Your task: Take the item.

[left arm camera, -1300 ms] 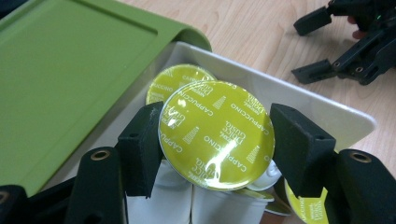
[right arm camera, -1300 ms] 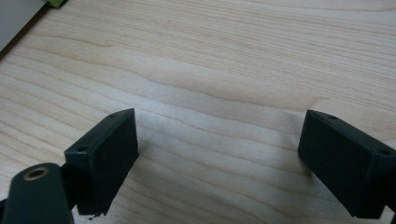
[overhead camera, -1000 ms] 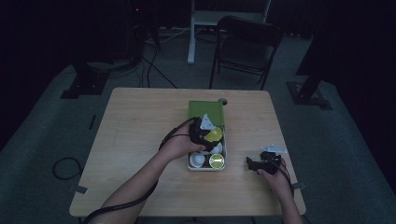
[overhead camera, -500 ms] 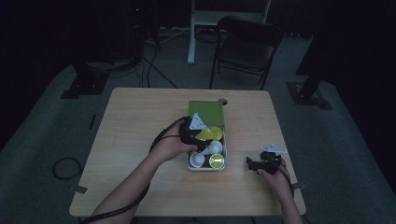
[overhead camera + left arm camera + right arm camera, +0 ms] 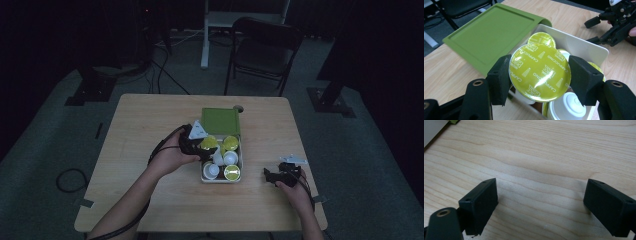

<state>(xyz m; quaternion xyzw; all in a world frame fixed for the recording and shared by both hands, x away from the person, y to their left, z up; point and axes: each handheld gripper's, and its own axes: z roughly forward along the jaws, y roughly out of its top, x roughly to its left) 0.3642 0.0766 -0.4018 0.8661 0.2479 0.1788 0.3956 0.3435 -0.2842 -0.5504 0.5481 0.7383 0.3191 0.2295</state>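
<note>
Cappuccino capsule between left tool jaws — above white box.

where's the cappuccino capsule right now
The cappuccino capsule sits between the left gripper jaws, over the white box beside its green lid.

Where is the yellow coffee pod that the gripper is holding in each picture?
High view: the yellow coffee pod sits mid-table, at the left gripper, over the white box.
Left gripper view: the pod is in the middle, between the two black jaws.
Right gripper view: not in it.
Shared landmark: the green lid.
</note>
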